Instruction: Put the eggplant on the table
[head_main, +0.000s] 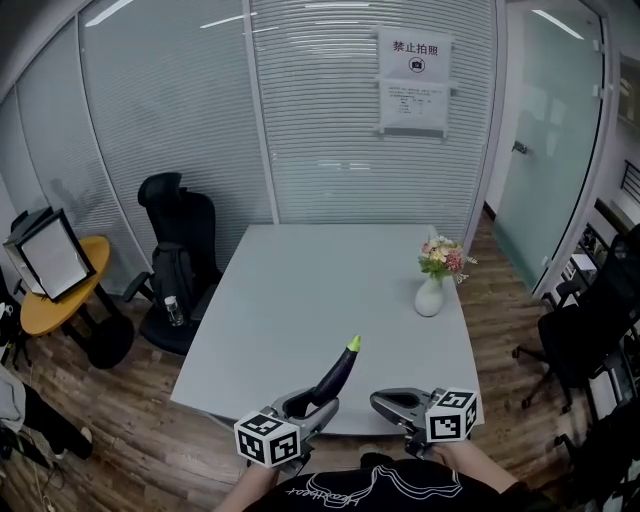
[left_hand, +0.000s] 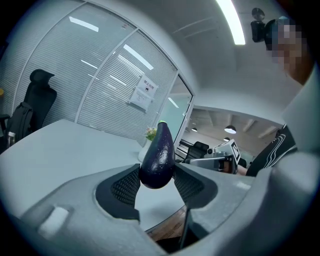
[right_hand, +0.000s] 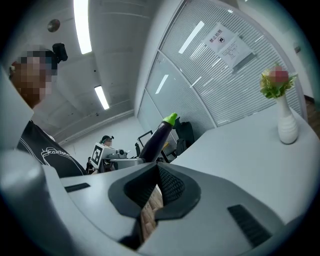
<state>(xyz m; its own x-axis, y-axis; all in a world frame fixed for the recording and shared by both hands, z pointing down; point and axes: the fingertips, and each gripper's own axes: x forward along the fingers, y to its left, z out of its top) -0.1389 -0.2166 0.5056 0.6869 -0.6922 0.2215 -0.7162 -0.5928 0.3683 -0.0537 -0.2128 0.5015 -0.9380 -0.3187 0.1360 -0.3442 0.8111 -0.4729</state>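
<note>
- Grey table (head_main: 300, 290): directly ahead of my left tongs (head_main: 318, 405) and my right tongs (head_main: 388, 402).
- Striped glass wall (head_main: 330, 120) with posted notice (head_main: 414, 80): beyond the table's far end.
- Black office chair (head_main: 180, 230) and round yellow side table (head_main: 45, 310): well left of my left tongs.
- Wood-plank floor (head_main: 120, 430): beneath and around the table.
- Ceiling strip light (left_hand: 231, 22): overhead.

Both units are the same build: left gripper (head_main: 312, 402) and right gripper (head_main: 382, 401) have pale grey moulded shells and black mesh-textured pads (left_hand: 125, 187). Each carries a white cube with black square markers (head_main: 268, 438). Operator wears a black T-shirt with white line print (head_main: 370, 492).
</note>
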